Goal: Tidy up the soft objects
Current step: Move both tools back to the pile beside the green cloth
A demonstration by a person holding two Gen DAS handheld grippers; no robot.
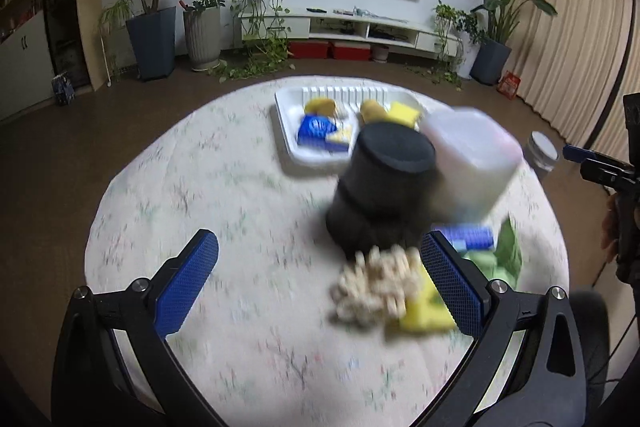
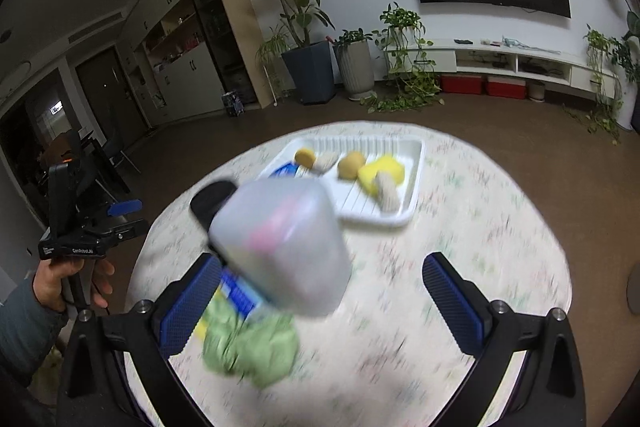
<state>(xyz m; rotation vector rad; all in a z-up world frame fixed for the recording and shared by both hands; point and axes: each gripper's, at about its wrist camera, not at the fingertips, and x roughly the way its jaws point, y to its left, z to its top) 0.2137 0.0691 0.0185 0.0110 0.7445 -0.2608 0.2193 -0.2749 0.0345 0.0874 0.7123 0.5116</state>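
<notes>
White tray [image 1: 288, 131] already holds sponges, apparently the sorting spot. Nearer than the tray, green cloth [image 2: 256, 351] lies beside a translucent tub [image 2: 280, 243]. Left claw [image 1: 316, 279] and right claw [image 2: 320, 303] gape wide, empty.

Left tool [image 1: 318, 281]: jaws wide, nothing btwn them. Bare counter [image 1: 248, 347] below and to its left. Just ahead-right, a beige clump [image 1: 374, 285] and yellow sponge [image 1: 424, 311] lie by the right finger; black cylinder [image 1: 380, 183] and translucent tub [image 1: 472, 163] stand beyond, blocking the way to the white tray [image 1: 288, 131].

Right tool [image 2: 322, 305]: jaws wide. Tub and green cloth [image 2: 252, 351] crowd its left finger; counter ahead-right is free.
</notes>
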